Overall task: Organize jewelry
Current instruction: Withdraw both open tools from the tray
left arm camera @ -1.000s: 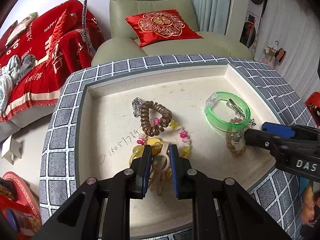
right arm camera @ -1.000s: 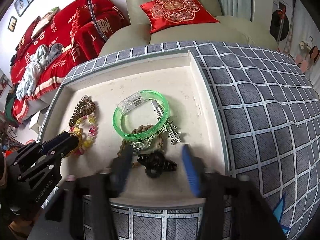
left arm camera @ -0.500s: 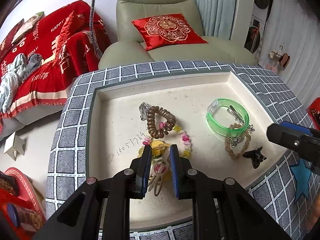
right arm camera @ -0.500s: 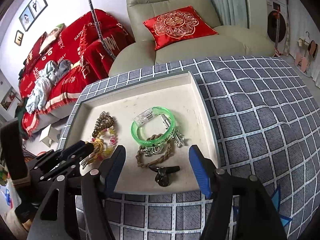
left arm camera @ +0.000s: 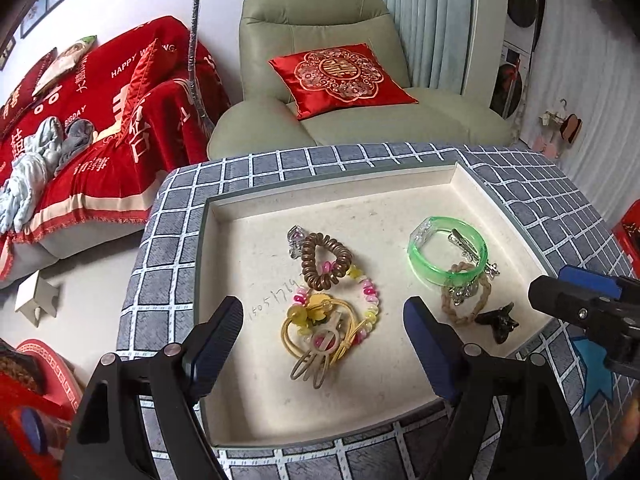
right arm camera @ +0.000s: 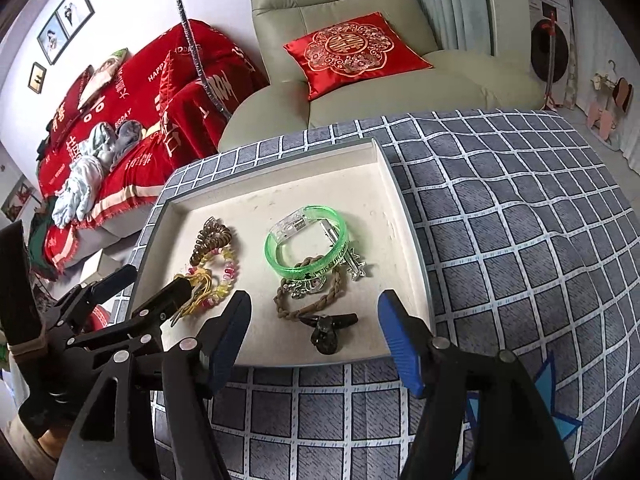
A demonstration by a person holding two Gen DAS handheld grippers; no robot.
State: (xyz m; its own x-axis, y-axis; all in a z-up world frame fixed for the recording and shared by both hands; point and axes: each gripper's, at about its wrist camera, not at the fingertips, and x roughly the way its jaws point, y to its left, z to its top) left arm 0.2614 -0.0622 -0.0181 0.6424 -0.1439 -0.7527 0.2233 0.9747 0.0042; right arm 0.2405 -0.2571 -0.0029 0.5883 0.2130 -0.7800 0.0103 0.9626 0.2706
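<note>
Now both grippers hang over the near edge of the tray [left arm camera: 460,178], empty: left gripper [left arm camera: 323,344] jaws spread wide, right gripper [right arm camera: 314,332] jaws wide too. Tray holds one green bangle [left arm camera: 448,250], one braided bracelet [left arm camera: 466,300], one black clip [left arm camera: 498,322], one brown coil tie [left arm camera: 326,260], one bead bracelet [left arm camera: 370,292], one yellow tie bundle [left arm camera: 320,332]. Versus 0.5 s ago, left jaws were pinched on that bundle; now released, it lies on the tray floor.

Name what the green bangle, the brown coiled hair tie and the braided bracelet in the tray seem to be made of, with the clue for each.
Green bangle: probably translucent plastic; glossy, light passes through. Brown coiled hair tie: likely shiny plastic spiral cord, phone-cord coils. Braided bracelet: seemingly woven tan cord or leather; matte plaited strands.
</note>
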